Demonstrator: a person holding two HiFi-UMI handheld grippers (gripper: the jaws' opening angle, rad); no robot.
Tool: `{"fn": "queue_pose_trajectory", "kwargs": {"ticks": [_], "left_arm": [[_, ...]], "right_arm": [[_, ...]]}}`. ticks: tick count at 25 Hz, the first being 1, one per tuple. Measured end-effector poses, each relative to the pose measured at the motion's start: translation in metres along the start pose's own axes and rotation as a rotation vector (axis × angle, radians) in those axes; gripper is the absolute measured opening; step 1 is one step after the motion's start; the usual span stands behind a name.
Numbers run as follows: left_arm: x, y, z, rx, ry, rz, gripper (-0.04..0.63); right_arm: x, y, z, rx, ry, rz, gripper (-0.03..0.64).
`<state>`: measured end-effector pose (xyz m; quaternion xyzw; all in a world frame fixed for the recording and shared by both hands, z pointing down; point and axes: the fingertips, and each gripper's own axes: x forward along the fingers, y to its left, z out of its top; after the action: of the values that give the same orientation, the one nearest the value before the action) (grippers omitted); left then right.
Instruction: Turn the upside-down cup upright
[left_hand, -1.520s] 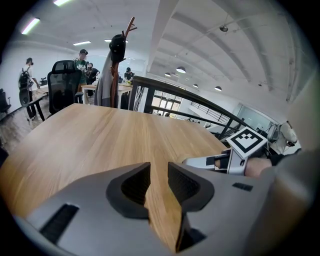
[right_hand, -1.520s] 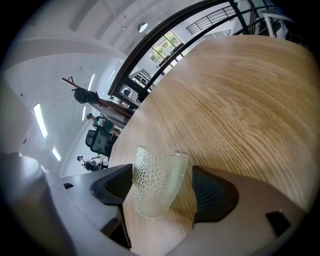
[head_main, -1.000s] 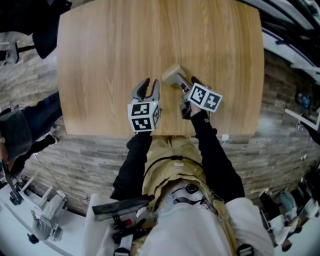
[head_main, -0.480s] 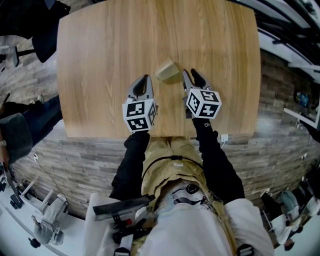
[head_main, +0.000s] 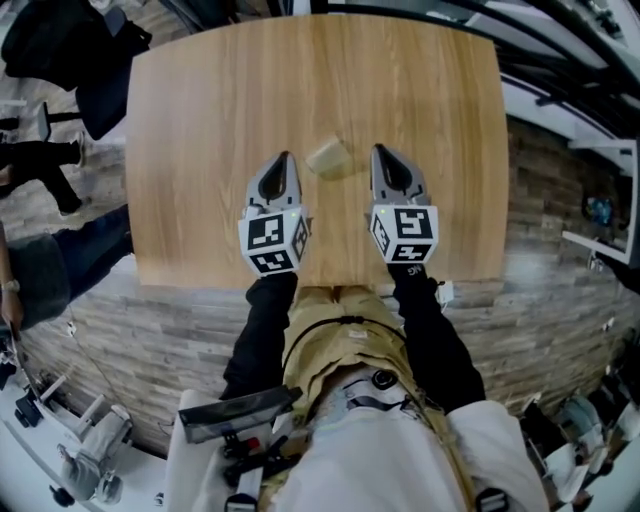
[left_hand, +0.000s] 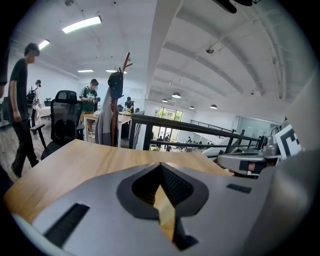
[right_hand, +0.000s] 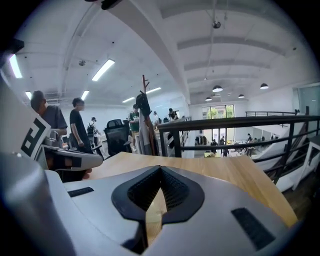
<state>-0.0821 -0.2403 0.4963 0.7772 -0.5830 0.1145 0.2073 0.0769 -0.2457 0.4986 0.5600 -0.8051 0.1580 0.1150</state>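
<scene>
A small beige cup (head_main: 328, 158) rests free on the wooden table (head_main: 200, 120), between the tips of my two grippers, and nothing touches it. From above I cannot tell which of its ends is up. My left gripper (head_main: 284, 157) is a little to the cup's left, lifted above the table, shut and empty. My right gripper (head_main: 378, 150) hovers just right of the cup, also shut with nothing in it. In the left gripper view the left gripper (left_hand: 160, 163) has its jaws meeting at the tip. The right gripper (right_hand: 160, 166) looks the same in its own view. Neither gripper view shows the cup.
The table's near edge (head_main: 320, 282) runs just behind both marker cubes. Past the far side stand a coat rack (left_hand: 116, 107), a black office chair (left_hand: 65, 122) and a black railing (right_hand: 240, 122). Several people stand in the room beyond.
The right gripper let go of the tilted cup, rolled level, lifted and shut. The left gripper also lifted and shut. The cup now stands free between them.
</scene>
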Motion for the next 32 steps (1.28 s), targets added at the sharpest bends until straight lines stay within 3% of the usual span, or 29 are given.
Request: {"fn": "queue_pose_trajectory", "kwargs": {"ticks": [7, 14, 32], "left_arm": [[-0.024, -0.013, 0.053, 0.018, -0.109, -0.016, 0.002], [-0.041, -0.036, 0.086, 0.048, -0.154, -0.039, 0.002], [-0.072, -0.093, 0.114, 0.098, -0.22, -0.114, 0.002]], "right_arm": [[-0.027, 0.022, 0.063, -0.094, -0.128, 0.009, 0.023], [-0.051, 0.031, 0.105, -0.12, -0.201, -0.019, 0.023], [-0.103, 0.036, 0.149, -0.166, -0.31, -0.056, 0.023]]}}
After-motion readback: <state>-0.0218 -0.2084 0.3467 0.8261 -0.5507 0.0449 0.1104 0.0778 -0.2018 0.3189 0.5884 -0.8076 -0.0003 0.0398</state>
